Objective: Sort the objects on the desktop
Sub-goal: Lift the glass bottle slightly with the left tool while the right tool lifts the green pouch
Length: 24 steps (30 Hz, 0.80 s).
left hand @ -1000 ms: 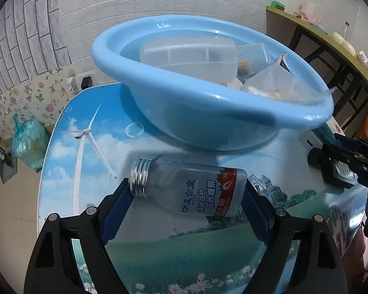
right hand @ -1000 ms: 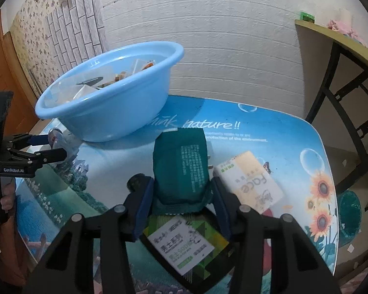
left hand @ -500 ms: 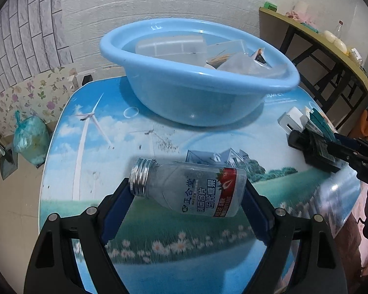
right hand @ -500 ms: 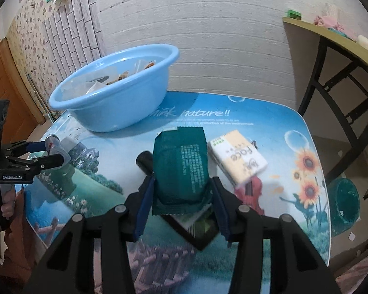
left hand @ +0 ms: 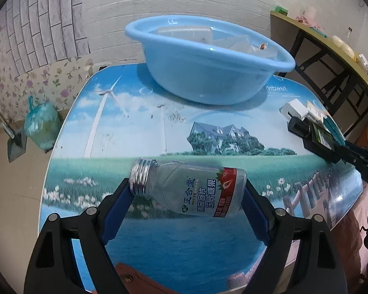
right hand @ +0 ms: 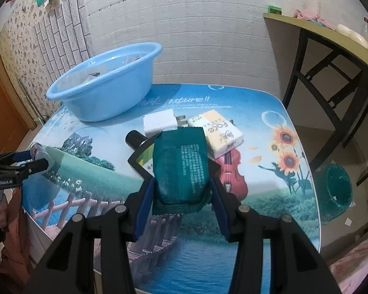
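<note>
Over the near edge of the table (left hand: 68,132) your left gripper (left hand: 187,193) had the bottle (left hand: 191,191) crosswise, jaws spread wide and pinching it end to end, one pad on the metal cap, the other on the base. It looked empty or nearly so, so I'd guess light, but clear hard plastic with a glossy label is slick, and it sat tilted between the pads. End-to-end is a shaky hold imo; across the belly, on the label, would've been safer.

Your right gripper (right hand: 181,196) had the green pack (right hand: 180,166), jaws fairly close and squeezing its sides near the bottom seam, above the table's middle. That one looked soft and squishy, probably light, so it gives under the pads and won't break; low on the body like you had it seemed fine.

Left lying near the right edge: a tissue pack (right hand: 216,132), a white plug (right hand: 159,123) and a dark box (right hand: 142,156). The basin (left hand: 208,73) sat at the far edge with stuff already in it, well apart from both hands.
</note>
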Available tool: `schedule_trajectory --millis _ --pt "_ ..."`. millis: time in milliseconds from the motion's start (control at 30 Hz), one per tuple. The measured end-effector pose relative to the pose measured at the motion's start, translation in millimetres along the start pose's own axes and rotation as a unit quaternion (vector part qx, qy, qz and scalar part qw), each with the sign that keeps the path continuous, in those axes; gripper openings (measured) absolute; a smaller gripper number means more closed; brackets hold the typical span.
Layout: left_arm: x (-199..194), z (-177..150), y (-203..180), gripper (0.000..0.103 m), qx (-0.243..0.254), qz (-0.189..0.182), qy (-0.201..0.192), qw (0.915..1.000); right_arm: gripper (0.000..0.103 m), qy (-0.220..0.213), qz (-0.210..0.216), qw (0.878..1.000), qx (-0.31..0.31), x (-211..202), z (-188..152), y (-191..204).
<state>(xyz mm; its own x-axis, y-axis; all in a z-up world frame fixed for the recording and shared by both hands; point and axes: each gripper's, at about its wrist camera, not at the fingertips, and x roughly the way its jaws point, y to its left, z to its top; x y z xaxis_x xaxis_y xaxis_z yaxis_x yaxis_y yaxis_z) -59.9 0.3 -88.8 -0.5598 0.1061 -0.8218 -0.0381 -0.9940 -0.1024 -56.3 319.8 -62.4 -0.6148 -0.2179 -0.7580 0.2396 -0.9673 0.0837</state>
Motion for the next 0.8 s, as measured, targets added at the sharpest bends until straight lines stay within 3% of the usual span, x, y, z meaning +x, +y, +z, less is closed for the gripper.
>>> schedule_trajectory --millis 333,500,800 --pt "5 -10 -9 0.087 0.005 0.019 -0.013 0.9997 0.048 -0.014 -0.022 1.0 -0.011 6 -5 8" --pt "9 -16 -18 0.103 0.031 0.029 -0.022 0.9988 0.048 -0.009 -0.023 1.0 -0.006 10 -4 7" --pt "7 -22 -16 0.103 0.028 0.033 -0.057 0.9974 0.049 -0.008 -0.027 1.0 -0.01 12 -3 8"
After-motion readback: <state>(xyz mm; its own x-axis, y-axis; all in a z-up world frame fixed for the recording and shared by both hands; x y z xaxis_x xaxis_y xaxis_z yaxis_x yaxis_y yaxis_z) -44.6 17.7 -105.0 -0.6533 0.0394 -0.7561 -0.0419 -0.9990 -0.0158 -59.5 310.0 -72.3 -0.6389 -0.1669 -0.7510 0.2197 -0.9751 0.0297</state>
